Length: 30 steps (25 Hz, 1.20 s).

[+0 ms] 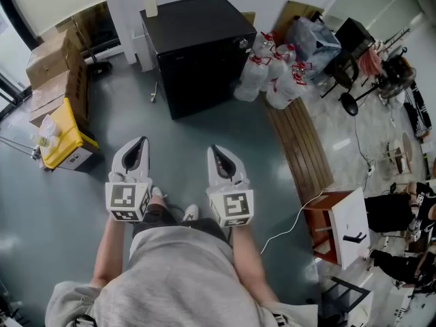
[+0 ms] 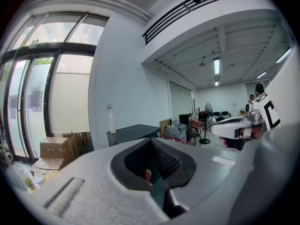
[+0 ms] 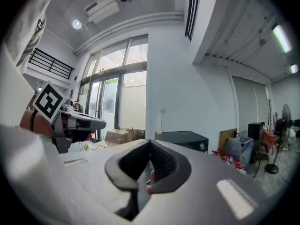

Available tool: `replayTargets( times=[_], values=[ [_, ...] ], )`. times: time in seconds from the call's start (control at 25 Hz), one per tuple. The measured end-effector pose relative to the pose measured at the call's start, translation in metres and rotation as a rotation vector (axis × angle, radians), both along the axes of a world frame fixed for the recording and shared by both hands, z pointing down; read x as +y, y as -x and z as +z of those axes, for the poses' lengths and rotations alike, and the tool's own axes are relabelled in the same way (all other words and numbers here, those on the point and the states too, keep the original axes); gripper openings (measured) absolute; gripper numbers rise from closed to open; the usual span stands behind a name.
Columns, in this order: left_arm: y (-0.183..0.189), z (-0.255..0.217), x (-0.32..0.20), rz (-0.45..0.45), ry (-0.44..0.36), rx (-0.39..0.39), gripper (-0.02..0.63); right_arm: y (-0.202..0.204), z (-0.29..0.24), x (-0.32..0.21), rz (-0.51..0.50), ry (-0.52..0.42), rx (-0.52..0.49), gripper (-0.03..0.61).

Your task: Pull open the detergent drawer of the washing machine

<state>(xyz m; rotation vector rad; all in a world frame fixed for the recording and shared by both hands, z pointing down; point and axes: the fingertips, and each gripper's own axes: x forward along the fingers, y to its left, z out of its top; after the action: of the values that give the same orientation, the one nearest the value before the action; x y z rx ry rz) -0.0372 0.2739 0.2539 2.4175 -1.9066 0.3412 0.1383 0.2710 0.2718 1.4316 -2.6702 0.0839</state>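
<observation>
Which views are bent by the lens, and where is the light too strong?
Left gripper view: strong fisheye bending, black corners, windows washed out to white. Right gripper view: the same bending and black corners, windows overbright, glare round the ceiling lamp. Head view: milder bending toward the edges, even light, pale reflections on the glossy floor.

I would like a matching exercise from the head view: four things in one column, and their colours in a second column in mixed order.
Things:
1. washing machine
2. box with bottles on top
3. tied bags
4. cardboard boxes

Colours:
a. brown
b. white, with red ties
c. black
d. yellow

Pairs: 1-c; 2-d; 3-b; 4-a
</observation>
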Motion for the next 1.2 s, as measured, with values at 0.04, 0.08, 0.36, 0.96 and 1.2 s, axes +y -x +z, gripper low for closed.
replayTargets(
  times=[0.04,0.08,0.36,0.96,1.2],
  values=[
    [0.001,-0.001,-0.001,-0.001,0.000,0.002,0.011,0.001,-0.001,-0.001,-0.001,-0.002,0.000,0.003],
    [0.003,-0.001,-0.003,-0.002,-0.001,0.004,0.011,0.003,-0.001,-0.003,-0.002,-0.002,0.001,0.003],
    [0.021,0.001,-0.023,0.003,0.003,0.008,0.011,0.025,0.001,-0.024,-0.002,0.003,0.007,0.003],
    [0.082,0.004,-0.155,0.100,0.015,0.033,0.011,0.089,0.003,-0.137,0.095,0.030,0.011,0.003],
    [0.107,0.012,-0.202,0.150,0.032,0.041,0.011,0.116,0.015,-0.178,0.138,0.060,0.003,0.003]
  ],
)
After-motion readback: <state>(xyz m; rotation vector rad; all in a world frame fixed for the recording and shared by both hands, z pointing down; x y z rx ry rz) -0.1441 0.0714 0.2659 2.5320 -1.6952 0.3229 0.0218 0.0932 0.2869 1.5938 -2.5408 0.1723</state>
